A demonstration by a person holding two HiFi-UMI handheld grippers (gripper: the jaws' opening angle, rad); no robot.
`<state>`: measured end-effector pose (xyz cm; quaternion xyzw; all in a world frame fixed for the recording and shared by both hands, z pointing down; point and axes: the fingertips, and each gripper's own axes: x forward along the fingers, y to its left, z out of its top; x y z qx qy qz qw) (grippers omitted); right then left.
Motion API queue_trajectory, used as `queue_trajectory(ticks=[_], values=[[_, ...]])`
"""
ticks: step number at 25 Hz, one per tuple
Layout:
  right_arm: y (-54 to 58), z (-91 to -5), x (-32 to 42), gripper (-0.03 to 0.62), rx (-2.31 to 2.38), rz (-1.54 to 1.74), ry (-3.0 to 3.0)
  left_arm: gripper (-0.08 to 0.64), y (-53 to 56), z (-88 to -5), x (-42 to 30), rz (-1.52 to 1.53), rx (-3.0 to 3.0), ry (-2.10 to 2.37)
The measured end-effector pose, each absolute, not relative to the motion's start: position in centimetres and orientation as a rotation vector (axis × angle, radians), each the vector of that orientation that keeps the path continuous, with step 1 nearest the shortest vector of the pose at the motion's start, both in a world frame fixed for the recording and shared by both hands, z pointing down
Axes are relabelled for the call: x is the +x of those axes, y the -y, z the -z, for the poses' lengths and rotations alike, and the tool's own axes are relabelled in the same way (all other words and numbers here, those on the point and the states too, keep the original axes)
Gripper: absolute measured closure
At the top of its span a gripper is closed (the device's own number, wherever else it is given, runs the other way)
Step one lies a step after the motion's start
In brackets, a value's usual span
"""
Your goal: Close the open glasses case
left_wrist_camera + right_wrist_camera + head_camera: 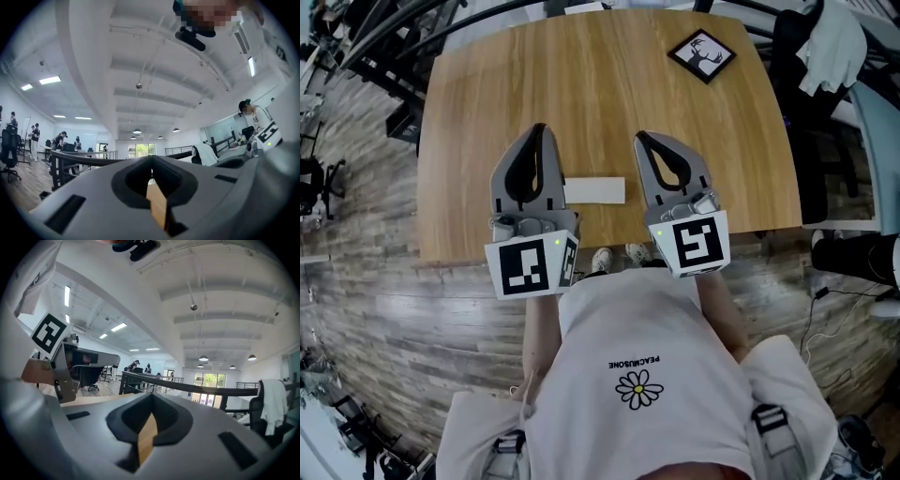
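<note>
A white oblong glasses case [594, 190] lies flat on the wooden table [609, 84] near its front edge, with no raised lid showing. Both grippers hang above the table on either side of the case, pointing away from me and touching nothing. My left gripper [538, 128] has its jaws together and nothing between them. My right gripper [639, 139] is likewise shut and empty. In the left gripper view the left gripper [151, 159] looks out level across the room; the right gripper view shows the right gripper [152, 394] the same way. Neither gripper view shows the case.
A black-framed deer picture [702, 54] lies at the table's far right corner. A chair draped with clothes [825, 47] stands to the right of the table, and black railings [384, 47] run at the far left. My shoes [614, 256] show below the table's front edge.
</note>
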<state>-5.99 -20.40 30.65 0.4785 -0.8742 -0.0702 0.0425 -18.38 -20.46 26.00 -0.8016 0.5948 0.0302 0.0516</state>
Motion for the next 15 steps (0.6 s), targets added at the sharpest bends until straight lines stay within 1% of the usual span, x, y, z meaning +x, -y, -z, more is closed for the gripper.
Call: queue_trajectory(ticks=[3, 10, 15], values=[[20.7, -31.0, -5.7, 0.584, 1.512, 0.184, 2.673, 0.541, 20.6, -25.9, -18.8, -0.11, -2.408, -1.838], [21.0, -30.9, -5.4, 0.586, 1.551, 0.176, 2.656, 0.541, 20.9, -27.0, -18.7, -0.032, -2.406, -1.833], [21.0, -30.8, -5.8, 0.586, 1.533, 0.208, 2.653, 0.541, 20.8, -27.0, -19.2, -0.124, -2.464, -1.83]])
